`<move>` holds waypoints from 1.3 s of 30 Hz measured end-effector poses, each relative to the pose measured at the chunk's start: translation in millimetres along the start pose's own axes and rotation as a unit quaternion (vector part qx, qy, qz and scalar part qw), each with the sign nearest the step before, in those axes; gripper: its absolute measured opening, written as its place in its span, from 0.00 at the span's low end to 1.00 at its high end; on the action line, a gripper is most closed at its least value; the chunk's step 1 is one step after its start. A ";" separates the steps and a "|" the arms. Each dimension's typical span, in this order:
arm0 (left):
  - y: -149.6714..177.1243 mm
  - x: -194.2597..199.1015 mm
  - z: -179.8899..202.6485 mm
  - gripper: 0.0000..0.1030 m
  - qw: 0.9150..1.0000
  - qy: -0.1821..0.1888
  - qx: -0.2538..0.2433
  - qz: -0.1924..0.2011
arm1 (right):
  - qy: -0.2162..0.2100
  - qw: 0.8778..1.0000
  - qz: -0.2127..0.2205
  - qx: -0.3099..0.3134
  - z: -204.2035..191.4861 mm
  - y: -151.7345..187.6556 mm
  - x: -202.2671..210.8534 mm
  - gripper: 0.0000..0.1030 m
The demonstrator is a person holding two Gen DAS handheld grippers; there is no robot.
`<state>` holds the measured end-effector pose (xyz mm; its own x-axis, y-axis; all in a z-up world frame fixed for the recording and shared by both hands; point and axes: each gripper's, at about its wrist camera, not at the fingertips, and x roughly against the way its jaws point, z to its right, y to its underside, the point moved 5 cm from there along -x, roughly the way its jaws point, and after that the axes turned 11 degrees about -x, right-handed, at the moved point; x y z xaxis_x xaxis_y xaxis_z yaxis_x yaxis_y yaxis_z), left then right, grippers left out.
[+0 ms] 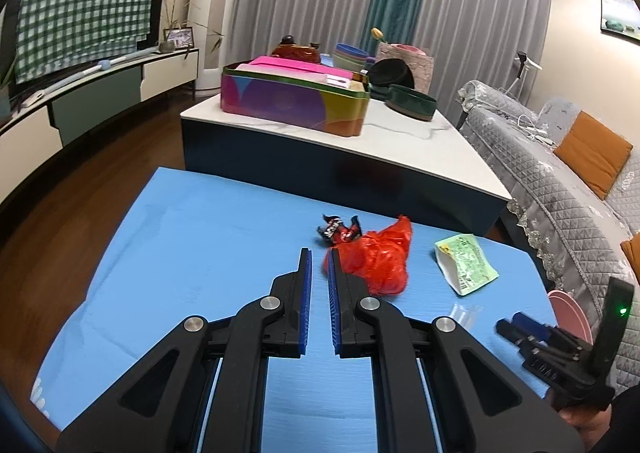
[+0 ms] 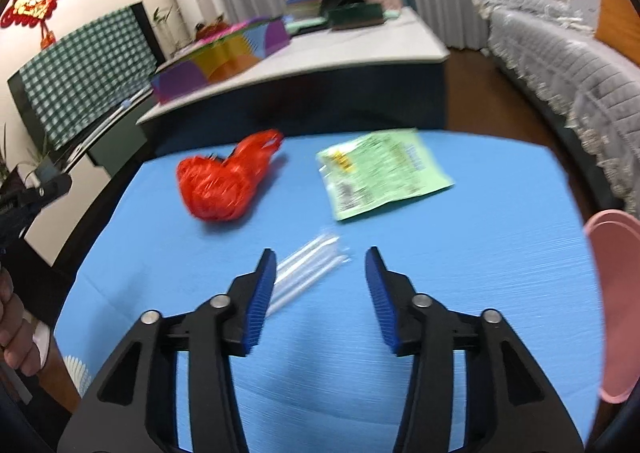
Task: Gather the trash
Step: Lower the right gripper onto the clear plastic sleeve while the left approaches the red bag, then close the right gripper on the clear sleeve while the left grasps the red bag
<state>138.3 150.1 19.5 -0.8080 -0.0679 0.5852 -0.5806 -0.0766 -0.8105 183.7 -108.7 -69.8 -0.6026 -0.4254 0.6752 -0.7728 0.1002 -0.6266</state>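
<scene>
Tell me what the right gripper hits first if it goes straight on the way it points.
Probably the clear plastic wrapper, lying on the blue mat just ahead of the right gripper, nearer its left finger; depth is uncertain.

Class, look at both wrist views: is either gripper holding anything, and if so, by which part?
Nothing is held. The left gripper is nearly shut on air; the right gripper stands open above the clear wrapper.

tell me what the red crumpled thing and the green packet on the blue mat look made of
Red bag: thin glossy plastic film, judging by its crinkles and translucent shine. Green packet: printed flat wrapper, probably plastic or coated paper; blur leaves it open.
</scene>
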 end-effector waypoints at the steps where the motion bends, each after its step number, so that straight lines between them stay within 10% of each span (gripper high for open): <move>1: 0.7 -1.5 -2.0 0.08 1.000 -0.001 0.000 -0.001 | 0.002 1.000 -0.006 0.006 -4.1 2.8 -6.6 0.53; 12: 7.5 -25.4 1.9 0.08 1.000 -0.009 -0.011 -0.020 | 0.026 0.999 -0.045 0.013 -7.8 8.4 -43.8 0.60; 18: 9.3 -41.5 12.6 0.08 1.000 0.000 -0.012 -0.027 | 0.037 0.998 -0.045 0.013 9.0 6.9 -39.8 0.27; 26: 5.9 -68.1 52.8 0.47 0.999 0.031 -0.013 -0.020 | 0.047 0.999 -0.020 0.015 37.5 -2.8 -17.7 0.02; 39: 15.9 -113.1 80.5 0.58 0.998 0.011 -0.016 -0.061 | 0.057 0.998 -0.005 0.002 77.1 -14.5 -3.4 0.02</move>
<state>228.5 76.5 -57.8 -0.7335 -0.0378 0.6787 -0.6769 -0.0503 -0.7343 212.4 -178.0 -93.1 -0.6134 -0.3209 0.7216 -0.7785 0.0922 -0.6208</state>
